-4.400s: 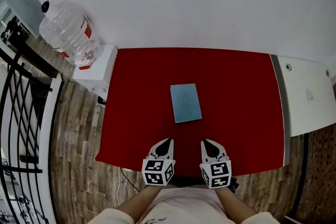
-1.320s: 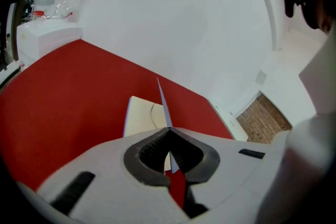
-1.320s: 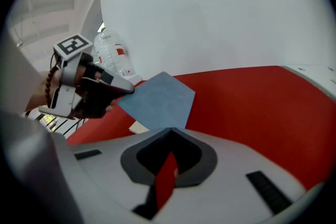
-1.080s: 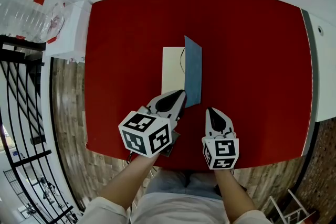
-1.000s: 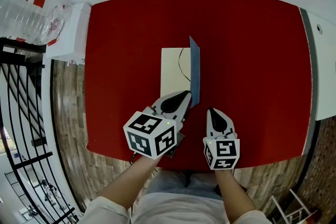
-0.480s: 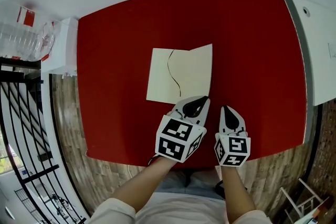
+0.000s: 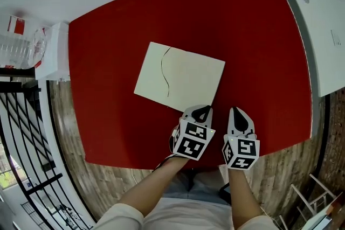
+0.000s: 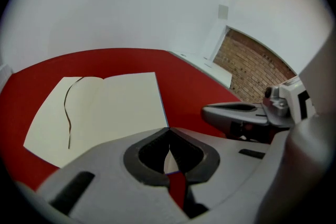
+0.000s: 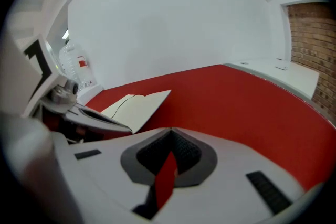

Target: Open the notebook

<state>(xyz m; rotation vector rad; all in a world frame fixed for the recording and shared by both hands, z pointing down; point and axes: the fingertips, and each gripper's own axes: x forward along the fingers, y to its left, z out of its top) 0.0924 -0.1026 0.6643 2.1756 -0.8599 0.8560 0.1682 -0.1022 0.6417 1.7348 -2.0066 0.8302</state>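
Red table [image 7: 259, 35] held the notebook [image 7: 180, 77] lying open mid-frame; left gripper [image 7: 202, 111] seemingly clenched on its lower-right cover corner and right gripper [image 7: 239, 114] closed empty beside it, so withdrawing unreleased risked dragging or creasing the cover.

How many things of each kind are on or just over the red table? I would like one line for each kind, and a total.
Open notebook: 1
Gripper: 2, the left gripper at the notebook's near corner, the right gripper beside it
Total: 3
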